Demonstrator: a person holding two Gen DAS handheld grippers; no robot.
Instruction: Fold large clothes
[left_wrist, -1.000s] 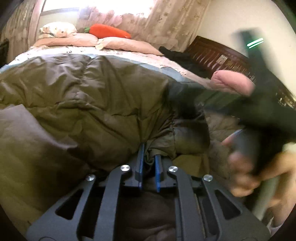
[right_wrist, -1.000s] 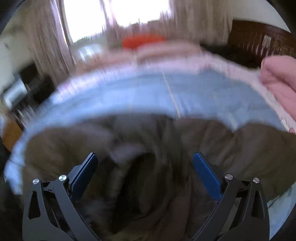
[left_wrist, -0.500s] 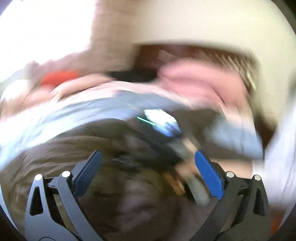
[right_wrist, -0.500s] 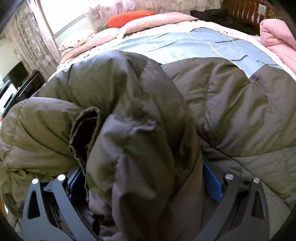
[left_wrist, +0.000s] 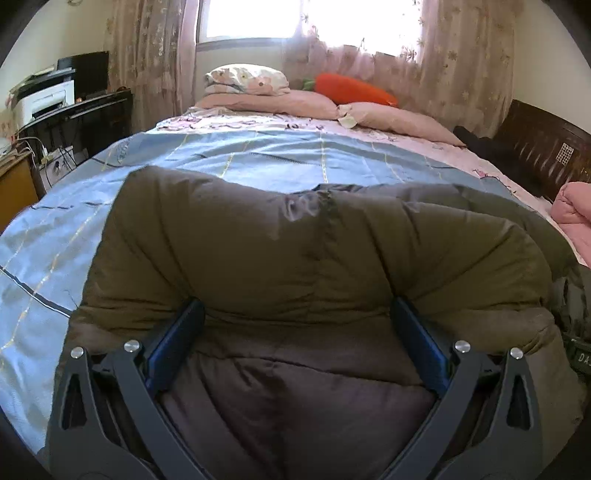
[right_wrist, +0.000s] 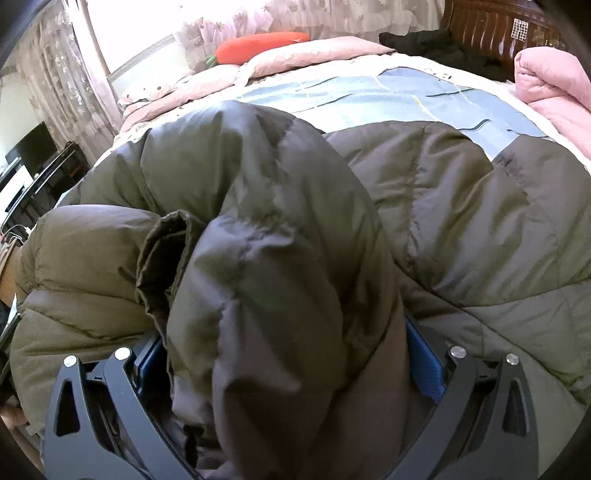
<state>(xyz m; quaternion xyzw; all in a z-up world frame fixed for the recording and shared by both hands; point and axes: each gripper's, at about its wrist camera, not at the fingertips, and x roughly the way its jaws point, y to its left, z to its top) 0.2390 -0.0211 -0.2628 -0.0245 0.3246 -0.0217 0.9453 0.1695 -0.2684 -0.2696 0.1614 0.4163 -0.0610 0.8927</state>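
Left wrist view: The left gripper has its two blue-padded fingers spread wide apart. A thick fold of the olive-green quilted down coat bulges between them, and the padding touches the inner face of each pad. The jaws are not closed on the fabric. The coat lies on the near part of the bed, on top of a light blue bedspread with thin yellow and dark lines. The coat's smooth brown lining faces the camera between the gripper arms. Past the bedspread, at the far side of the bed, lie pink pillows, a floral pillow and an orange carrot-shaped plush. A dark wooden headboard stands at the right. A white printer sits on dark furniture at the left.

Right wrist view: The right gripper also has its jaws spread wide. A bulky roll of the coat, a sleeve with its ribbed cuff opening visible, fills the whole gap and presses against both blue pads. Whether the pads are squeezing the roll cannot be told. The rest of the coat spreads to the right over the bedspread. A folded pink quilt lies at the far right, and a black garment lies by the headboard.
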